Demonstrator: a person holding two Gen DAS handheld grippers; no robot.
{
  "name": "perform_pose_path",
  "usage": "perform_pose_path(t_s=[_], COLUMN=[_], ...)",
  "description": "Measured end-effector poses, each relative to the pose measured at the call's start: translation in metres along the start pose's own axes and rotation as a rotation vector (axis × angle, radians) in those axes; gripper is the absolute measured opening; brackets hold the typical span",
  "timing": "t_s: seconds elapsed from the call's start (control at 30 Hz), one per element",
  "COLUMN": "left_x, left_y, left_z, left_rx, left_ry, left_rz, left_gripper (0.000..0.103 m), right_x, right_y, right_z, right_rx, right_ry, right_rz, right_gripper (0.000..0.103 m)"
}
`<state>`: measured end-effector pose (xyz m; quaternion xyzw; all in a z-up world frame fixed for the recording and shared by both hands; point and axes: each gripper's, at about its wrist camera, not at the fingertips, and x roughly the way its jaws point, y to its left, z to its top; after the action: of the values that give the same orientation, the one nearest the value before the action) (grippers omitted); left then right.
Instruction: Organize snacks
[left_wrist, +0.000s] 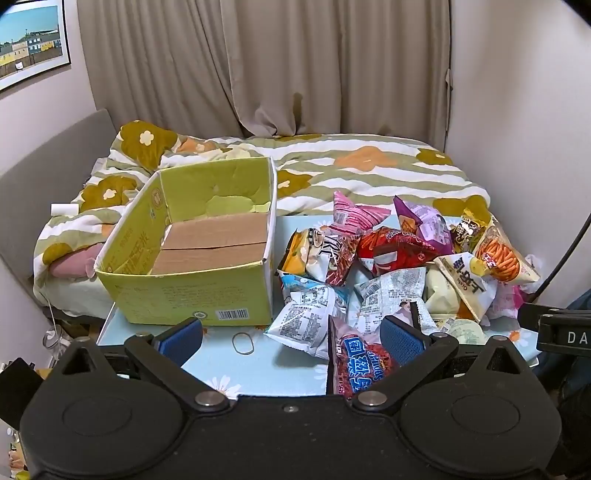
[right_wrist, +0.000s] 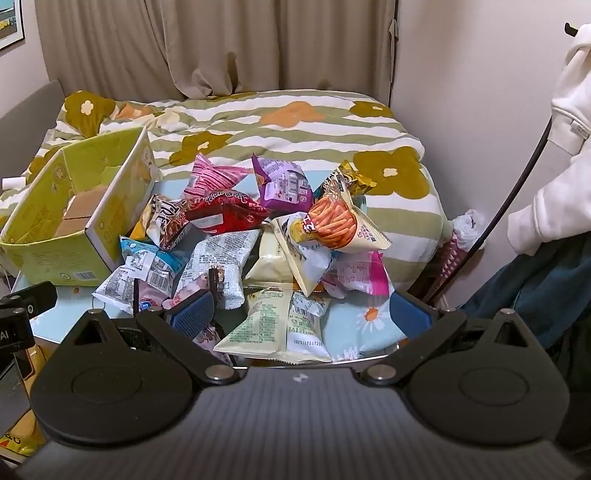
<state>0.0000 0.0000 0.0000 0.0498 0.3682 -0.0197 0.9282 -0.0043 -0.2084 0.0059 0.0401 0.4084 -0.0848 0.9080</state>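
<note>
A pile of snack bags lies on a small light-blue flowered table, right of an open, empty yellow-green cardboard box. My left gripper is open above the table's near edge; a red-and-blue bag lies just inside its right finger. In the right wrist view the pile sits ahead, with the box at left. My right gripper is open and empty, hovering over a pale green bag at the near edge.
A rubber band lies on the table in front of the box. A bed with a flowered striped quilt stands behind the table, curtains beyond. A black cable and a white-sleeved arm are at right.
</note>
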Motion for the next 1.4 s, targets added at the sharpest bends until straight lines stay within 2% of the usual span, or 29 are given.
perform_pose_path(t_s=[1.4], left_x=[-0.012], left_y=[0.002], left_z=[0.002], left_rx=[-0.023], left_ry=[-0.026], left_rz=[-0.038], left_gripper=[0.103], right_x=[-0.013], right_y=[0.000], right_z=[-0.003], right_rx=[-0.002], right_ry=[-0.026], right_rz=[0.008], right_gripper=[0.103])
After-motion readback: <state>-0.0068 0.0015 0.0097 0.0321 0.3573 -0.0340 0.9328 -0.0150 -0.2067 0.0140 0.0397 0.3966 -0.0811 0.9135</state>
